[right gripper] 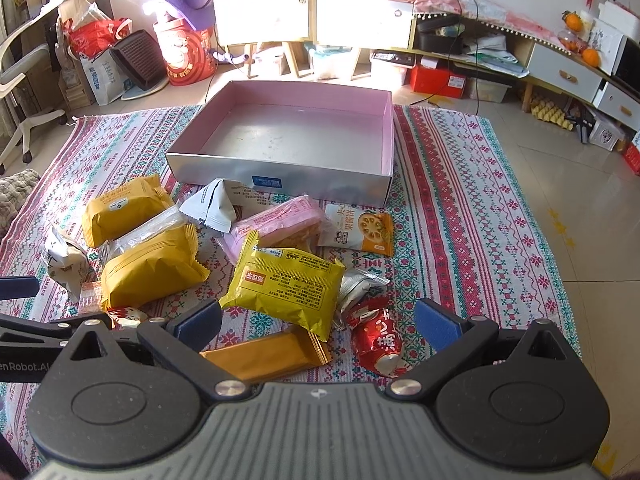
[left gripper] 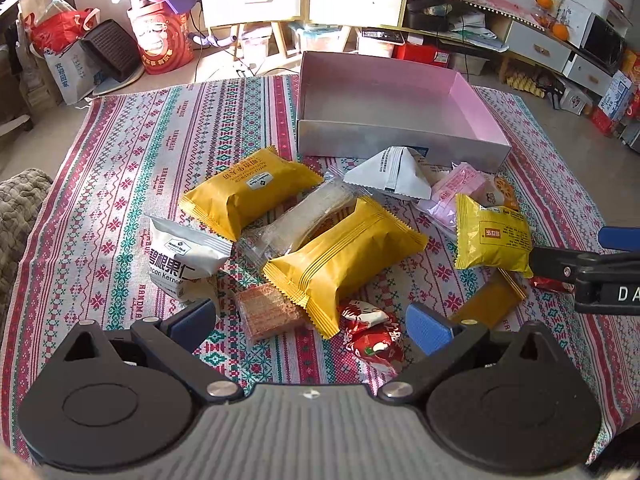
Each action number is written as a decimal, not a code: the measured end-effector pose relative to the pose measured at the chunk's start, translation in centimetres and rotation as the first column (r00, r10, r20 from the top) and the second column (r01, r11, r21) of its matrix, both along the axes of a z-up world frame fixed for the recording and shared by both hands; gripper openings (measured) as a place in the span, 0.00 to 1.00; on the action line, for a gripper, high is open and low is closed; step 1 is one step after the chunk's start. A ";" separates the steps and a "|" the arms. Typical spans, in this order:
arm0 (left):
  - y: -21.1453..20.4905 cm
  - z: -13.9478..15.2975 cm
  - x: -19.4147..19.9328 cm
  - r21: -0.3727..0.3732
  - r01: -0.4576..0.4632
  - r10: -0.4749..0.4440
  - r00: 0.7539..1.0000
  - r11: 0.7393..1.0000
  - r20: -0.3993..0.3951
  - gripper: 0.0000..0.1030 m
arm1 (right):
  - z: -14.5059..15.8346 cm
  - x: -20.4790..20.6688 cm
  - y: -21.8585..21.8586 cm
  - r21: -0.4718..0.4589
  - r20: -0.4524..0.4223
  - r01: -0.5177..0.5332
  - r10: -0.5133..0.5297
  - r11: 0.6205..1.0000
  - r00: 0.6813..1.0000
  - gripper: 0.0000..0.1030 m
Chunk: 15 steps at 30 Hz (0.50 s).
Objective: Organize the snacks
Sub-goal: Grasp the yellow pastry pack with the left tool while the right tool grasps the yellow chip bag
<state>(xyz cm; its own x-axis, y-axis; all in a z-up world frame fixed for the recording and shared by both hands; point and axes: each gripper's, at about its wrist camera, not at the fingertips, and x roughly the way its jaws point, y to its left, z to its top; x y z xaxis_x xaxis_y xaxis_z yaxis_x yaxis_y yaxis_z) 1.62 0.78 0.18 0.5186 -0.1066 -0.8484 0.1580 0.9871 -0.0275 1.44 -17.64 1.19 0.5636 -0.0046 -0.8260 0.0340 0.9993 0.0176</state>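
Observation:
Several snack packets lie in a pile on a patterned cloth in front of an empty silver box with a pink inside, also in the right wrist view. My left gripper is open and empty, just above a large yellow packet, a wafer pack and a red candy wrapper. My right gripper is open and empty over a yellow printed packet, a flat orange bar and a red wrapper. The right gripper shows at the left wrist view's right edge.
More packets lie around: a second yellow pack, a white pecan bag, a clear wrapped bar, a white triangular pack, a pink pack. Cabinets, bags and tiled floor surround the cloth.

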 end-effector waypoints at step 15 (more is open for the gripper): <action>0.0 0.1 4.1 -0.039 0.304 -0.305 0.952 0.952 -0.026 0.84 | 0.2 3.5 0.2 0.016 -0.108 -0.399 0.399 0.917 0.911 0.88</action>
<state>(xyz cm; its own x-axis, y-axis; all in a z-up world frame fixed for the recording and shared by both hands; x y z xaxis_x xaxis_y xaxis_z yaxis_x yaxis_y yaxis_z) 5.68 0.81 0.30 0.4301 -0.2847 -0.8567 0.4498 0.8904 -0.0701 4.91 -17.42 1.36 0.4284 0.1968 -0.8819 -0.3663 0.9300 0.0295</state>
